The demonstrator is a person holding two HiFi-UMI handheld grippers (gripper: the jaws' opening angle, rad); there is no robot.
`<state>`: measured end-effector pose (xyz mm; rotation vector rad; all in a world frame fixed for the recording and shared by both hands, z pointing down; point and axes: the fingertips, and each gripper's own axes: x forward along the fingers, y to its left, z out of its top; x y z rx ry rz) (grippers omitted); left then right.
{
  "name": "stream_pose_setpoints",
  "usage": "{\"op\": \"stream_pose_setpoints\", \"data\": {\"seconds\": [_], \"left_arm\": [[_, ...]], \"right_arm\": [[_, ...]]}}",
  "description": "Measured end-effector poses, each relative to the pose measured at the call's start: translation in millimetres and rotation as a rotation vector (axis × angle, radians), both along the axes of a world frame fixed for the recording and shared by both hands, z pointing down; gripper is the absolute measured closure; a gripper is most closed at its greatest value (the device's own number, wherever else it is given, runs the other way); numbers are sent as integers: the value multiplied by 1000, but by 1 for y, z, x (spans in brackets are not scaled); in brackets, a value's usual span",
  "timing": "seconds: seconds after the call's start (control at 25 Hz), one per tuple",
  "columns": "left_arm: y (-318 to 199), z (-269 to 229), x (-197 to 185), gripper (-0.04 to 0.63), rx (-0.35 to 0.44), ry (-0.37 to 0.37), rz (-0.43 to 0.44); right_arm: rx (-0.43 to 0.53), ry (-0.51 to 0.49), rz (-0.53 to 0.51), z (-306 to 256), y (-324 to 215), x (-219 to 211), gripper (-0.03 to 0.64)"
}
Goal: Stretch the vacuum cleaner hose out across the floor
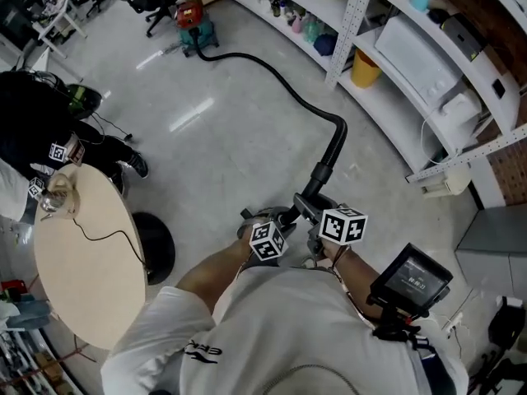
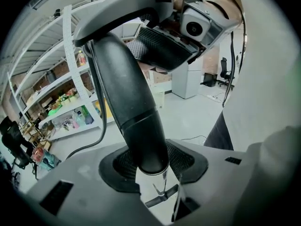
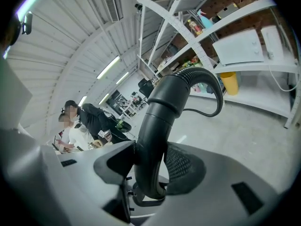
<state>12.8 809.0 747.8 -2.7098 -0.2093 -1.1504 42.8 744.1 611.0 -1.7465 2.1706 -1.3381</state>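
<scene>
Left tool [image 1: 284, 220], right tool [image 1: 311, 208]: both pinching the vacuum hose [image 1: 272, 72] by its stiff wand end [image 1: 329, 151], lower centre. Probably light and floppy beyond, trailing to the vacuum cleaner [image 1: 195, 25], upper left.

I can read no word or number anywhere here. The dark print on my shirt [image 1: 202, 352], near me, is too small to make out. The lines on the small screen [image 1: 411, 280] at my right are blurred.

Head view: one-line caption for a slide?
The left gripper and right gripper clamp the hose end; it trails across the floor to the vacuum cleaner.
</scene>
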Motion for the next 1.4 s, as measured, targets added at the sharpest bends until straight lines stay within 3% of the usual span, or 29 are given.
{"op": "stream_pose_setpoints", "data": {"seconds": [0.4,0.88,1.4], "left_arm": [[89,7,15,434,-18,6,-178],[146,17,-24,434,-41,-37,-325],[183,23,-143,434,-48,-63,-449]], "right_arm": [[24,42,-213,2,82,-6,430],[23,27,-437,8,142,-60,430],[-10,23,-602,15,193,-177,434]]}}
